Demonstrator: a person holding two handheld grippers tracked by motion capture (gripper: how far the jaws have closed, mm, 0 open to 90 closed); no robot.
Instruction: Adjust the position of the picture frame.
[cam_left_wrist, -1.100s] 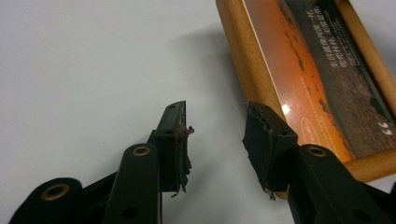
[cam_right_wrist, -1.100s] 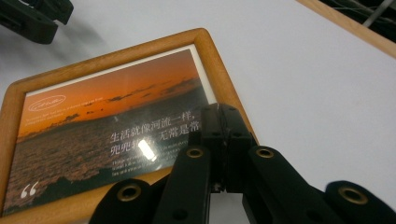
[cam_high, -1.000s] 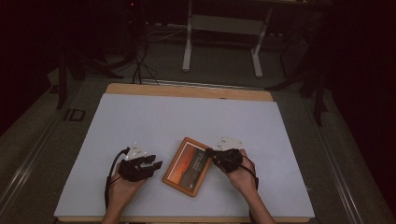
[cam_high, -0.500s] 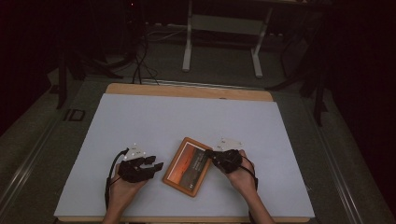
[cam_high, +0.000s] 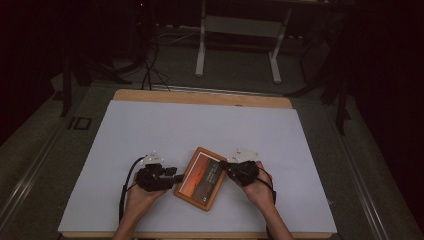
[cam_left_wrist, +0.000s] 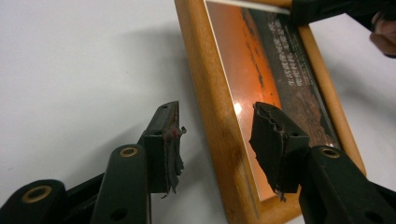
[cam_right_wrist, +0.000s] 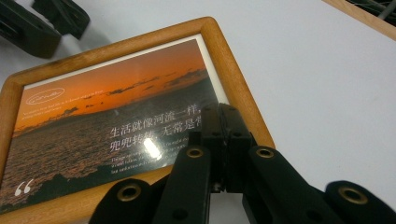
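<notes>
A wooden picture frame with an orange sunset print lies flat near the table's front edge. My left gripper is at its left side. In the left gripper view the jaws have just been opening and straddle the frame's wooden side, one pad over the table, the other over the glass, neither pressing. My right gripper comes in from the frame's right side. Its jaws are shut together, with their tips over the print near the right rail.
The frame lies on a white sheet over a wooden tabletop, with bare sheet behind it and to both sides. Beyond the far edge are a dark floor, cables and a stand's white legs.
The left gripper's jaws stand a little wider and closer against the frame's left side. The right gripper and the frame have not moved.
</notes>
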